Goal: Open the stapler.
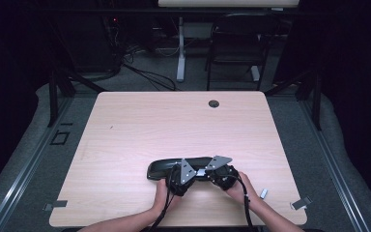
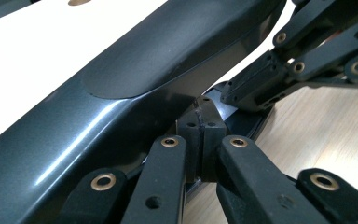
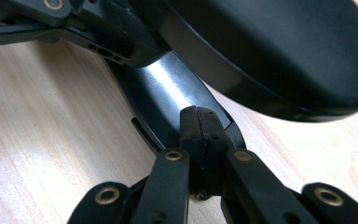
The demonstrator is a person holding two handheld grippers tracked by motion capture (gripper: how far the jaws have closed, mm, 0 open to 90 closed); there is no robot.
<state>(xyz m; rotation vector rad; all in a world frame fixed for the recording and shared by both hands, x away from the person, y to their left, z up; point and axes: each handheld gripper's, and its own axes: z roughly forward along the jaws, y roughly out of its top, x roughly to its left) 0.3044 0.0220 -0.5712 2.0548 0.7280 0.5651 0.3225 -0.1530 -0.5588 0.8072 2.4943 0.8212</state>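
**Both grippers closed at a dark case on the table**

Left gripper (image 2: 200, 135): jaws together, tips against the lower edge of the case (image 2: 135, 88); whether a thin lip is pinched cannot be told. Right gripper (image 3: 199, 130): jaws together, tips on the case's glossy lower shell. The long, dark case lies flat near the table's (image 1: 140, 125) front edge, between both hands.
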